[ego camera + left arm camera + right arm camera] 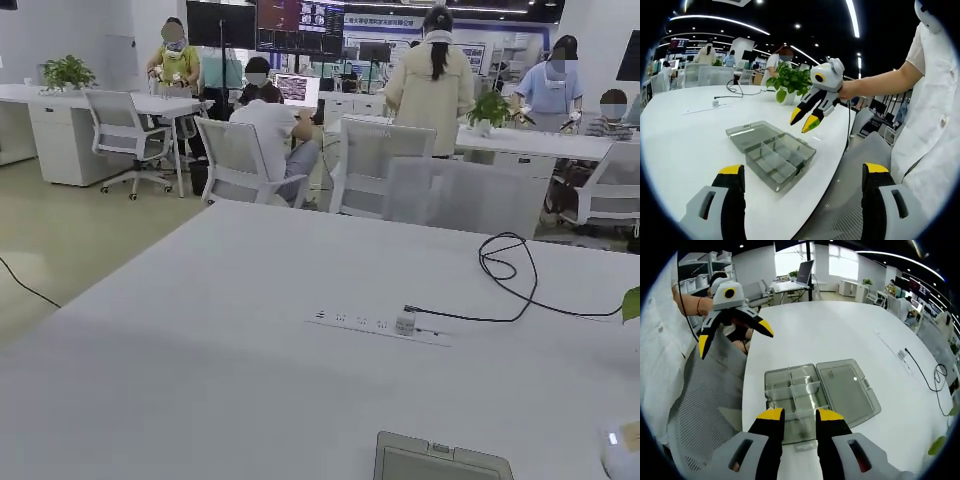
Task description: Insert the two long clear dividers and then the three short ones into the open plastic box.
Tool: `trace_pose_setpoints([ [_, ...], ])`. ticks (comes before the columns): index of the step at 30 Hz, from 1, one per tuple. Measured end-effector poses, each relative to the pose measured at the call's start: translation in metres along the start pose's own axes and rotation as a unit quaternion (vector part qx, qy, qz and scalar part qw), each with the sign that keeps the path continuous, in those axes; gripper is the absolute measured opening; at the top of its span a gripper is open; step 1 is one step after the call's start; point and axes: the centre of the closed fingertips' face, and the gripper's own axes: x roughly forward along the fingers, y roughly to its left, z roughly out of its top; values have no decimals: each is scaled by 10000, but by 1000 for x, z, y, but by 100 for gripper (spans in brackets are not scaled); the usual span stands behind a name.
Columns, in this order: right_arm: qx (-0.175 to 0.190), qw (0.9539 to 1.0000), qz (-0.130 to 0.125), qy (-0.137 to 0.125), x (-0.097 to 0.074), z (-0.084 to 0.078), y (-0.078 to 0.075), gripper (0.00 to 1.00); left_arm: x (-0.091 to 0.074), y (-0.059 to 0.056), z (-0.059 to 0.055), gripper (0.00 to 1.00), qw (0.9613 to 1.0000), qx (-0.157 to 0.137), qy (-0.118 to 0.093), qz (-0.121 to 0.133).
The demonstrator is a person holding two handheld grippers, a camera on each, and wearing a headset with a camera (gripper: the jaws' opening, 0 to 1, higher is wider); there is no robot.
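Lid open near the edge of the white table, the clear grey plastic box already holds clear dividers, the left gripper gaping wide, the right gripper barely parted and empty; a careless nudge could tip the box off.

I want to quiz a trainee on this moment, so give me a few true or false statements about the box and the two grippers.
1. The plastic box has its lid lying open, flat on the white table. True.
2. The left gripper has its jaws pressed together. False: they stand wide apart.
3. The right gripper holds a divider. False: its jaws stand a little apart with nothing between them.
4. The box already holds clear dividers that split it into compartments. True.
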Motion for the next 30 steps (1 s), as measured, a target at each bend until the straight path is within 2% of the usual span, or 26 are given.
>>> trace_pose_setpoints([
  [5, 125, 9998, -110, -49, -19, -12, -1, 30, -1, 0, 1, 99, 10000, 14, -8, 10],
  [14, 240, 9993, -247, 136, -44, -46, -4, 35, -1, 1, 2, 99, 10000, -18, -15, 20],
  [23, 296, 9974, -279, 599, -63, -94, -8, 41, -2, 1, 3, 99, 10000, -34, -31, 34],
  [30, 333, 9951, -271, 895, -73, -121, -10, 47, -4, 3, 1, 100, 10000, -34, 5, 49],
])
